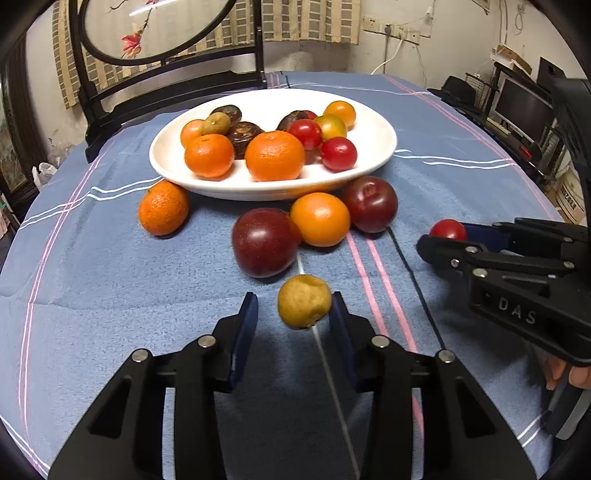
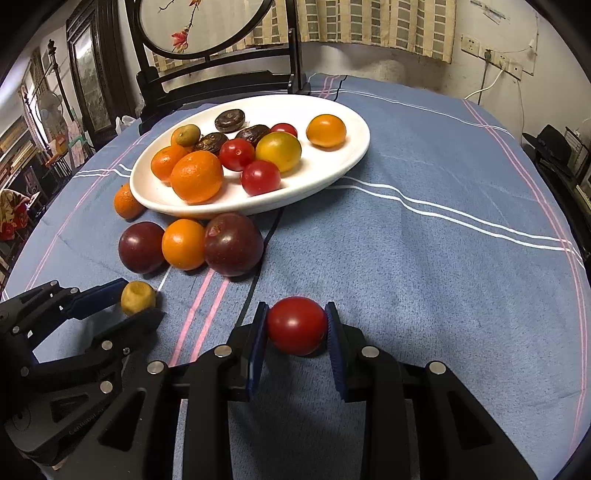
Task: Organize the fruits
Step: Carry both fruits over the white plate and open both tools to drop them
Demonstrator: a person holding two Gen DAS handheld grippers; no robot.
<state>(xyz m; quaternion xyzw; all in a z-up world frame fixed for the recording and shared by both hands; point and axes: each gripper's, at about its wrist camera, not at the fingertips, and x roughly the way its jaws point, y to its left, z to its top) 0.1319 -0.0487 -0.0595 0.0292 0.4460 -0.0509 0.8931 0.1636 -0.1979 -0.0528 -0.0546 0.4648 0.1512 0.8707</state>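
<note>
A white oval plate (image 1: 376, 147) (image 2: 351, 147) holds several oranges, tomatoes and dark fruits. In front of it on the cloth lie two dark red plums (image 1: 264, 242) (image 1: 371, 203), an orange fruit (image 1: 319, 219) and a mandarin (image 1: 163, 208). My left gripper (image 1: 295, 314) is open around a small yellow-brown fruit (image 1: 304, 301) (image 2: 137, 297); its right finger touches it, the left finger stands apart. My right gripper (image 2: 295, 325) is shut on a red tomato (image 2: 296, 325) (image 1: 447, 229), just above the cloth.
The table carries a blue striped cloth (image 1: 110, 295). A dark wooden stand with a round painted screen (image 1: 155, 33) stands behind the plate. Shelves, monitors and clutter (image 1: 524, 107) lie beyond the right table edge.
</note>
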